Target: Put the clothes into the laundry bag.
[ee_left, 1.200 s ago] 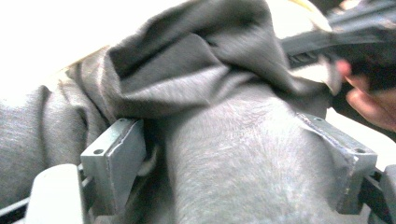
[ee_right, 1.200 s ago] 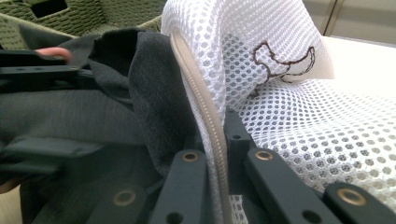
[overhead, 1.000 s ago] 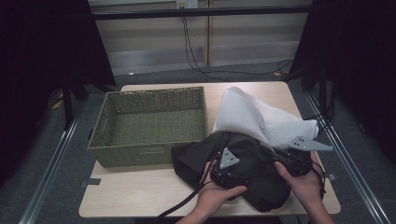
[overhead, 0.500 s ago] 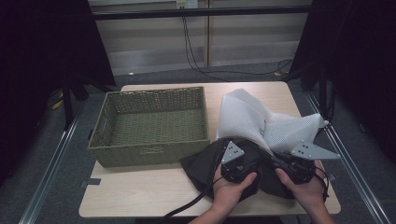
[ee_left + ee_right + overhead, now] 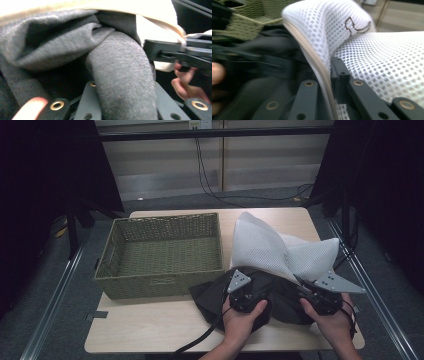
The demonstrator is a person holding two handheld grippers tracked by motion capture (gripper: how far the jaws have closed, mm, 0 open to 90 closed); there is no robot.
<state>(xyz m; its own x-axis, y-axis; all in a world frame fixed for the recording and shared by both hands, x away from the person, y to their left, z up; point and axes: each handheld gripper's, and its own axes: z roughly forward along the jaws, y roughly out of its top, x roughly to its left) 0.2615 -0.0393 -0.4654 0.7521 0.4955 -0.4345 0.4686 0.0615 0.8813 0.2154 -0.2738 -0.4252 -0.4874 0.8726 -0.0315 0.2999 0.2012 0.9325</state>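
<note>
1. Green wicker basket (image 5: 162, 255) sat on the left half of the table (image 5: 150, 330), nothing in it.
2. Table was light wood.
3. Black cable (image 5: 210, 175) hung down the wall behind.
4. Dark curtains (image 5: 45, 170) flanked both sides.

The high view looks forward and down over the whole table (image 5: 150, 330) from the person's side, while both gripper views sit right against the dark garment (image 5: 120, 75) and white mesh bag (image 5: 387, 62), shared with the high view.
</note>
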